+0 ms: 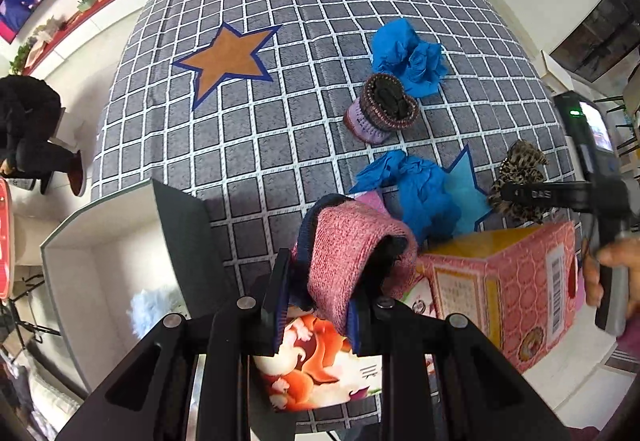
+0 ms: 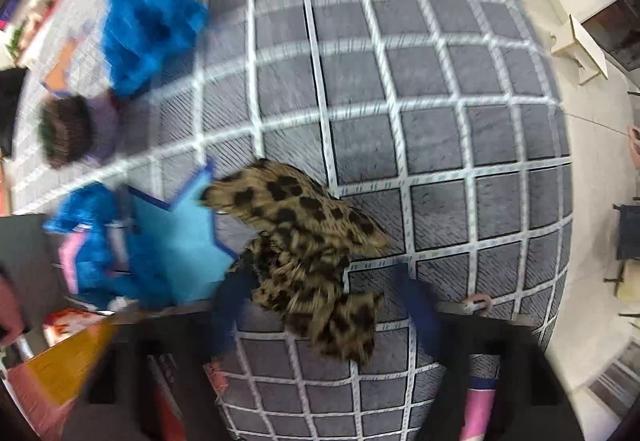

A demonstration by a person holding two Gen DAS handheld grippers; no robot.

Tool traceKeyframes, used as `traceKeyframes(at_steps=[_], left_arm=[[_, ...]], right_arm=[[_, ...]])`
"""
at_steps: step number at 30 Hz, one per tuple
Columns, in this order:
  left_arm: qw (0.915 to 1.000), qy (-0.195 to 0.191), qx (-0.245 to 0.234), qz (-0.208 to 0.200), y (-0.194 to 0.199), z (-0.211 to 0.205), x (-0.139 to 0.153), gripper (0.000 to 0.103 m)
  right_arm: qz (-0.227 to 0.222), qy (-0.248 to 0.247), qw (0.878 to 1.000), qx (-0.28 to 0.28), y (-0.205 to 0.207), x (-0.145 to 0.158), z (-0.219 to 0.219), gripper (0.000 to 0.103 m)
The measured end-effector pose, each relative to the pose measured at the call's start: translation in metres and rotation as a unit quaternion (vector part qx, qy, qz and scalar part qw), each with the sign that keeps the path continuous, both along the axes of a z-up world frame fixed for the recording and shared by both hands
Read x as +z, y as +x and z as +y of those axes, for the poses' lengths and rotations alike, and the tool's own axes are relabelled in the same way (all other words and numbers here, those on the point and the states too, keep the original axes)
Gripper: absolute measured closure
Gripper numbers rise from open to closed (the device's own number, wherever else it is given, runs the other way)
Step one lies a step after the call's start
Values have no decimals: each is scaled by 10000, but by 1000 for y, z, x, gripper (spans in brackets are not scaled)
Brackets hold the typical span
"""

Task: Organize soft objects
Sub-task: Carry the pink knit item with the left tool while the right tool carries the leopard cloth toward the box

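Observation:
My left gripper point(image 1: 316, 305) is shut on a pink knit sock roll point(image 1: 352, 253) and holds it above a pink carton point(image 1: 500, 281). My right gripper point(image 2: 320, 305) is open around a leopard-print cloth point(image 2: 308, 253) that lies on the grey checked mat point(image 2: 400, 81); the cloth also shows in the left wrist view point(image 1: 520, 177). A purple knit roll point(image 1: 380, 113) and two blue crumpled cloths point(image 1: 408, 53) point(image 1: 416, 189) lie on the mat. The right wrist view is blurred.
A white open box point(image 1: 112, 261) with a dark flap stands at the mat's left front. A picture box point(image 1: 316, 365) lies under my left gripper. A person in black point(image 1: 28, 129) sits at far left. A low wooden stool point(image 2: 580, 49) stands right of the mat.

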State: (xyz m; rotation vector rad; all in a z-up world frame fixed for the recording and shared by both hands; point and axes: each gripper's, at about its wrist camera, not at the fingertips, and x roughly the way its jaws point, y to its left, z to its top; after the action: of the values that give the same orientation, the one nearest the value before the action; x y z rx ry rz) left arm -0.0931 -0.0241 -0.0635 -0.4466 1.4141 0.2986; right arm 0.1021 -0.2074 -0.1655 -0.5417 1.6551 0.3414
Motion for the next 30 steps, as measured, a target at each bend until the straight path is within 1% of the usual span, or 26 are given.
traceKeyframes(at_steps=[1,2,4,6,11,16,18,21,25,30], left_arm=[[10000,-2,-7,15,-2,-2,1,77],[10000,-9,-12,23,-3,-3,1,77],[10000,-12,-31,32,-6,-7,3,77],[10000,3,-90,22,-11,-12,7,77],[9996,-1,-270,-30,-22,-25,16,77],[9989,-51,-457,-96,-36,-40,25,77],[9985,-49,-522,-149,-42,-46,29,77],[9982,-80,-554,-237,-51,-52,35,77],[9981,-125,-501,-350,-63,-55,40,77],[9984,-127,-296,-475,-83,-49,47,77]], right_arm=[[-155,14,9999,54,-1,3,2,75],[-136,89,9998,139,-3,5,5,81],[-169,127,9995,230,-8,11,7,81],[-181,263,9994,158,-12,21,2,81],[-157,565,9979,-272,-28,58,-34,81],[-60,742,9957,-551,-64,86,-65,81],[-44,768,9953,-583,-79,95,-72,81],[-10,791,9955,-529,-105,103,-67,81],[26,862,9958,-307,-135,118,-64,81],[6,977,9951,134,-168,134,-45,81]])
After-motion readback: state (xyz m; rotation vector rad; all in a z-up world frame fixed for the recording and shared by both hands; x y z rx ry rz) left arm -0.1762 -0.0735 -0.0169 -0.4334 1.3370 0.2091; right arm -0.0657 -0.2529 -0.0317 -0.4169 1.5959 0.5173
